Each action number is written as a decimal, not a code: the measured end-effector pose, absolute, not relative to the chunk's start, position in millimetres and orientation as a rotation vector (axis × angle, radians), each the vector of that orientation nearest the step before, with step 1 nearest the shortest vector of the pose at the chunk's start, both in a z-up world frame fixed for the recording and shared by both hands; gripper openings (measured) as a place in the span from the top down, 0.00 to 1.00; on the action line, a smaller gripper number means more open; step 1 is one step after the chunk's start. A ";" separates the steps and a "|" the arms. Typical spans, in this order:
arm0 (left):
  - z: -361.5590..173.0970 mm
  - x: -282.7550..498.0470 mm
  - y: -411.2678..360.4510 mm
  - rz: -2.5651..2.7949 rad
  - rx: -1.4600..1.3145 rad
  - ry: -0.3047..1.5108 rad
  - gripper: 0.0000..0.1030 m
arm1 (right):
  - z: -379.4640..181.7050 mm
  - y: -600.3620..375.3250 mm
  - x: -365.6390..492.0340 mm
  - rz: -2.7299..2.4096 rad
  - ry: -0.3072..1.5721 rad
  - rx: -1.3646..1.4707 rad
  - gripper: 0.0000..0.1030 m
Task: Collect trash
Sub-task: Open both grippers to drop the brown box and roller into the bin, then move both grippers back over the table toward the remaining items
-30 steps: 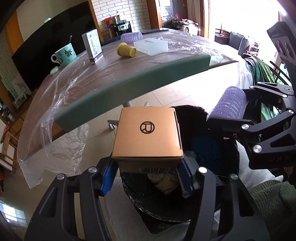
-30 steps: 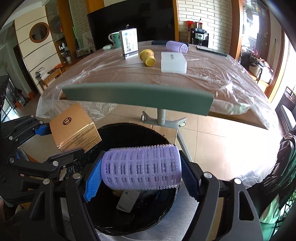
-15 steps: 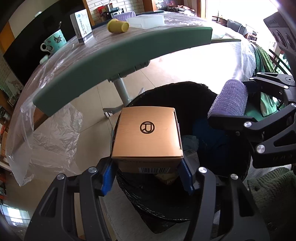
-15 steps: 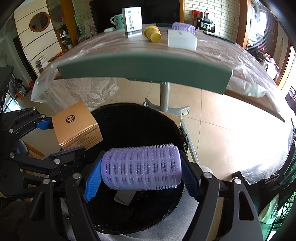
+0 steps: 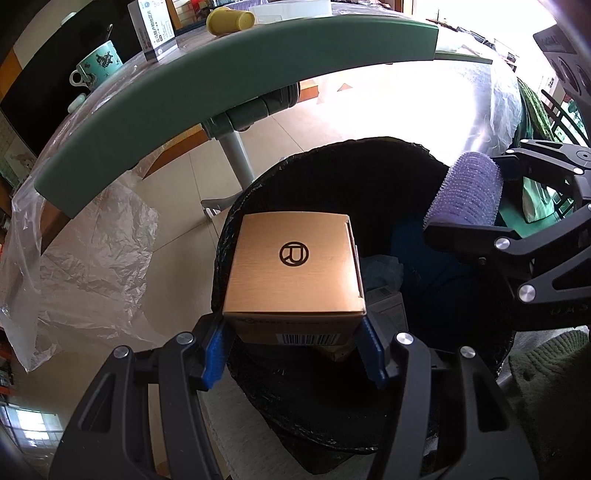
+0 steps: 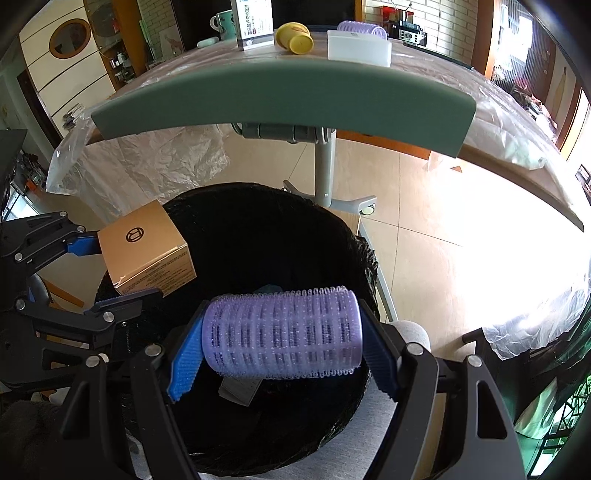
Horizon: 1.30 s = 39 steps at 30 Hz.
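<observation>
My left gripper (image 5: 295, 343) is shut on a tan cardboard box (image 5: 295, 266) with a round logo, held over the left rim of a black-lined trash bin (image 5: 332, 173). My right gripper (image 6: 282, 354) is shut on a purple hair roller (image 6: 282, 332), held over the same bin (image 6: 258, 221). The box (image 6: 144, 245) and the left gripper (image 6: 103, 273) show at the left of the right wrist view. The roller (image 5: 467, 192) and the right gripper (image 5: 476, 214) show at the right of the left wrist view. Paper scraps (image 5: 384, 295) lie inside the bin.
A green chair back (image 6: 280, 99) arches just beyond the bin, on a grey post (image 6: 325, 173). Behind it, a plastic-covered table (image 6: 424, 74) holds a mug (image 5: 98, 62), a small carton (image 6: 255, 22), a yellow cup (image 6: 295, 37), a white box (image 6: 358, 50) and another roller (image 6: 360, 27).
Both grippers have dropped lower and closer to the bin's mouth with their loads. The chair back and table have risen in both views.
</observation>
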<state>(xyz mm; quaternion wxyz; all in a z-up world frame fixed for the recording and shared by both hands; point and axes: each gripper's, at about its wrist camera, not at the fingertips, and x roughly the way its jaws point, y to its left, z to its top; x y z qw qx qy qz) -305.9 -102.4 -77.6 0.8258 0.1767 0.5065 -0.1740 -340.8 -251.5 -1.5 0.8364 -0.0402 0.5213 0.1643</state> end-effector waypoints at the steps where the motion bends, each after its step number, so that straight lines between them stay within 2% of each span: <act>1: -78.3 -305.5 -102.5 -0.370 0.376 1.077 0.43 | -2.0 -251.1 -341.1 0.346 1.105 -0.087 0.28; 9: -82.1 -305.3 -104.2 -0.377 0.385 1.071 0.42 | -7.6 -253.5 -341.4 0.338 1.124 -0.083 0.28; 10: -81.1 -306.2 -104.9 -0.384 0.388 1.063 0.39 | -7.1 -254.2 -341.8 0.334 1.122 -0.081 0.27; 11: -80.1 -306.8 -105.7 -0.380 0.396 1.055 0.26 | -6.7 -254.9 -341.9 0.327 1.119 -0.082 0.27; 12: -77.7 -309.0 -106.5 -0.372 0.406 1.035 0.18 | -6.0 -255.6 -342.2 0.317 1.116 -0.086 0.24; 15: -72.3 -311.1 -106.4 -0.366 0.408 1.013 0.17 | 2.9 -258.1 -345.4 0.293 1.078 -0.097 0.17; 23: -34.2 -317.2 -88.9 -0.362 0.324 0.942 0.17 | 60.3 -272.4 -358.4 0.287 0.899 -0.085 0.14; 25: -13.0 -321.9 -84.2 -0.372 0.305 0.881 0.17 | 82.1 -279.3 -361.3 0.287 0.818 -0.064 0.08; 26: -2.0 -324.5 -82.3 -0.376 0.293 0.850 0.16 | 92.2 -281.8 -361.4 0.286 0.781 -0.050 0.07; 27: 12.5 -326.9 -79.1 -0.381 0.276 0.807 0.09 | 103.4 -285.7 -362.3 0.281 0.739 -0.033 0.04; 29: 36.6 -330.2 -73.8 -0.374 0.250 0.716 0.01 | 127.0 -293.9 -360.7 0.271 0.648 0.003 0.04; 33: 74.6 -323.9 -67.4 -0.337 0.226 0.545 0.01 | 155.7 -298.3 -342.9 0.261 0.566 0.017 0.04; 39: 81.0 -261.5 -64.1 -0.292 0.210 0.638 0.02 | 157.1 -289.7 -291.4 0.242 0.625 -0.035 0.04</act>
